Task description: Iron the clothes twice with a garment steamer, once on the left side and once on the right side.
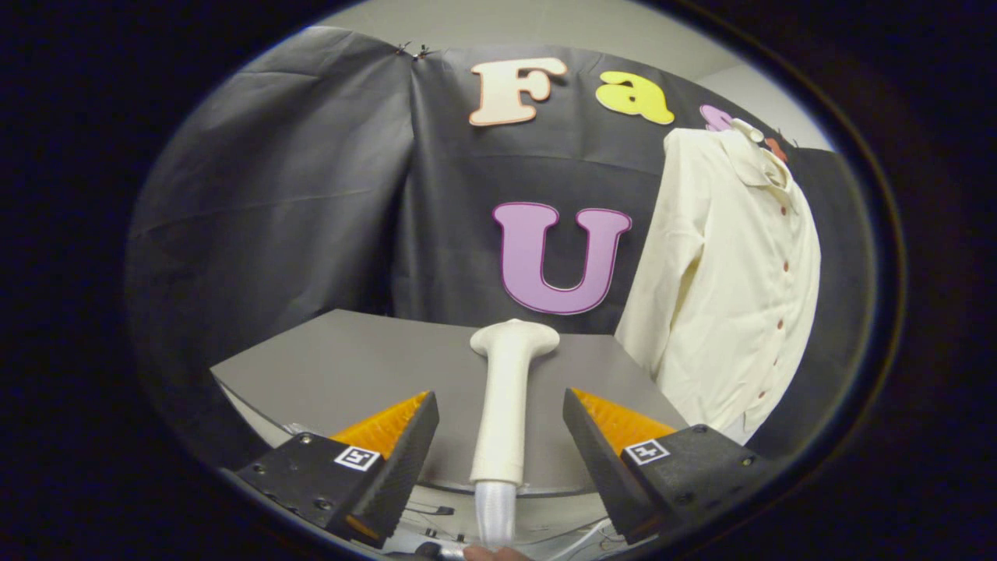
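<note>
On your far left hangs the black cloth wall (296, 195) of the booth, falling in loose folds behind a grey tabletop (366, 374) whose near edge curves across just ahead of your tool (498, 436). The left finger (405, 460) of the tool stands well apart from the right finger (592, 460): the tool is spread wide and presses on nothing. Between the two fingers, touching neither, lies the garment steamer (506, 397), a pale wand with its long handle pointing back toward you and its broad head resting farther out on the tabletop. From the near end of the handle a clear ribbed hose (495, 518) runs down past the tabletop edge, and a fingertip (494, 553) shows just below it. To the right of the steamer head, beyond the right finger, a cream shirt (724, 288) hangs upright against the cloth wall, its collar at the top, a row of small dark buttons running down its front, and one sleeve drooping toward the far right corner of the tabletop. Thin pale cables (584, 538) lie below the tabletop near the right finger.
</note>
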Available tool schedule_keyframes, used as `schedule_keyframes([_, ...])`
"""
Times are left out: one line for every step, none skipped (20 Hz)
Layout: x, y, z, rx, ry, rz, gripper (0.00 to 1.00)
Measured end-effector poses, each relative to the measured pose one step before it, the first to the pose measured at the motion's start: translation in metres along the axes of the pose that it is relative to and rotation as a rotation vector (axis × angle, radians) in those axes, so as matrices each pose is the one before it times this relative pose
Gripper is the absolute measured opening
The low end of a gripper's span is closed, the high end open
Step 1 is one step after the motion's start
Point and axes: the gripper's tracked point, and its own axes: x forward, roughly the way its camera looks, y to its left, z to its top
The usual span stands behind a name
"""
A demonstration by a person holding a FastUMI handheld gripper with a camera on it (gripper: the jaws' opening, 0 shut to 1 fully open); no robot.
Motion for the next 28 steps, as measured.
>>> schedule_keyframes([0.00691, 0.00101, -0.00086, 0.00905, 0.00679, 0.00546, 0.98])
schedule_keyframes([0.00538, 0.0008, -0.00093, 0.00724, 0.00994, 0.00728, 0.98])
schedule_keyframes([0.00472, -0.00001, -0.00087, 0.00349, 0.01086, 0.00055, 0.98])
schedule_keyframes([0.00531, -0.00046, -0.00093, -0.00169, 0.00856, -0.00196, 0.97])
schedule_keyframes([0.00606, -0.00057, -0.00193, -0.00407, 0.00839, -0.00643, 0.97])
schedule_keyframes([0.00689, 0.00015, -0.0018, -0.00852, 0.0108, -0.00352, 0.96])
schedule_keyframes([0.00558, 0.00131, -0.00429, -0.00738, 0.01266, -0.00427, 0.94])
schedule_keyframes([0.00428, 0.00169, -0.00466, -0.00547, 0.01315, -0.0049, 0.91])
schedule_keyframes([0.00355, 0.00222, -0.00534, -0.00348, 0.01795, -0.00146, 0.88])
schedule_keyframes([0.00221, 0.00166, -0.00497, -0.00306, 0.02073, -0.00144, 0.85])
schedule_keyframes([-0.00151, -0.00174, -0.00043, -0.00218, 0.00061, -0.01567, 0.77])
schedule_keyframes([0.00188, -0.00404, 0.00206, -0.00406, -0.01349, -0.02315, 0.67])
schedule_keyframes([-0.00238, -0.0008, -0.00227, -0.00301, 0.00542, -0.00389, 0.57])
schedule_keyframes([0.00134, 0.00213, 0.00133, 0.01113, -0.01424, 0.01342, 0.48])
schedule_keyframes([-0.00099, 0.00178, 0.00184, 0.02257, -0.02379, 0.01886, 0.45])
schedule_keyframes([-0.00171, 0.00006, 0.00366, 0.01143, -0.02045, 0.00776, 0.41])
schedule_keyframes([-0.00362, -0.001, 0.00252, 0.00843, -0.01909, -0.00186, 0.4])
schedule_keyframes([-0.00267, -0.00028, 0.00432, 0.0064, -0.0317, 0.00325, 0.39])
schedule_keyframes([-0.0027, 0.00291, 0.00318, 0.00524, -0.02755, 0.01859, 0.39])
schedule_keyframes([-0.00263, 0.00219, 0.00555, 0.01595, -0.03027, 0.02761, 0.38])
schedule_keyframes([-0.00533, 0.00196, 0.00171, 0.02628, -0.0187, 0.02546, 0.37])
schedule_keyframes([-0.0051, 0.00062, 0.00578, 0.03259, -0.03011, 0.02005, 0.36])
schedule_keyframes([-0.00537, -0.0001, 0.00365, 0.02536, -0.00744, 0.01813, 0.36])
schedule_keyframes([-0.00789, -0.0018, 0.00654, 0.01638, -0.02105, 0.01398, 0.35])
schedule_keyframes([-0.00872, -0.00258, 0.0083, 0.00804, -0.02343, 0.00947, 0.35])
schedule_keyframes([-0.00925, -0.00424, 0.00793, -0.00274, -0.0154, 0.00003, 0.34])
schedule_keyframes([-0.0094, -0.00447, 0.00955, -0.00023, -0.03326, -0.00107, 0.34])
schedule_keyframes([-0.01104, -0.00559, 0.00959, 0.00064, -0.02687, 0.00147, 0.34])
